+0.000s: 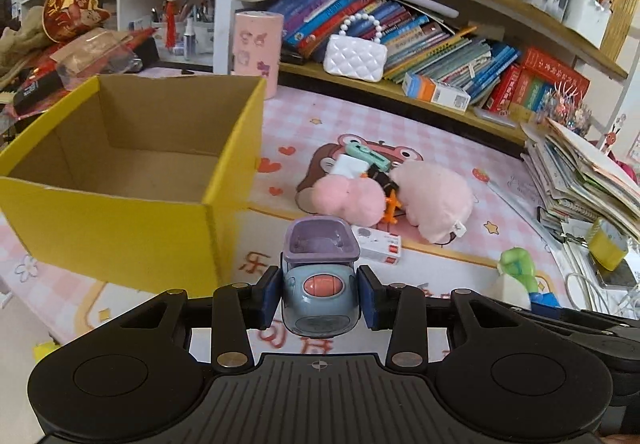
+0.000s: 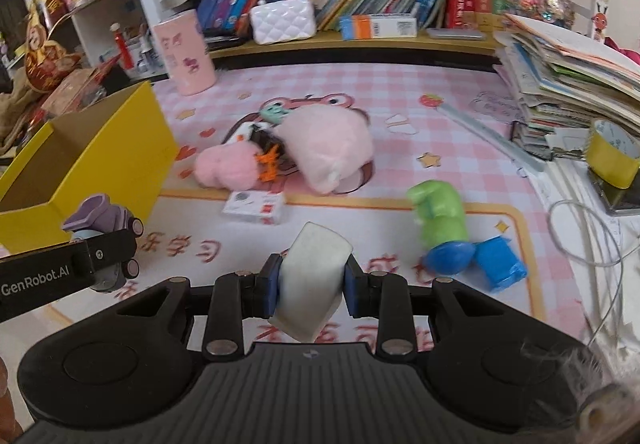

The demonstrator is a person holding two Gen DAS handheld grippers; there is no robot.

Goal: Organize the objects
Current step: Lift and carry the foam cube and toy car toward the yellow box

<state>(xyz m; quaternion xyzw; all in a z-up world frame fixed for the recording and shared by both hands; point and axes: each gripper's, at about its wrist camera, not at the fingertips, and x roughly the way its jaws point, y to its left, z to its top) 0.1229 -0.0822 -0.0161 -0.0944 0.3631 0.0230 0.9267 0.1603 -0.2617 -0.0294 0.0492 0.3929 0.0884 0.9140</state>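
Note:
My left gripper is shut on a blue and purple toy truck, held above the pink mat just right of the empty yellow cardboard box. That same toy truck shows at the left of the right wrist view, beside the yellow box. A white rounded block sits tilted between the pads of my right gripper, which is shut on it. On the mat lie pink plush toys, a small white and red box and a green and blue toy figure.
A pink cylinder tin stands behind the box. Bookshelves with a white quilted purse run along the back. A stack of papers and booklets and yellow tape crowd the right side; loose cables lie nearby.

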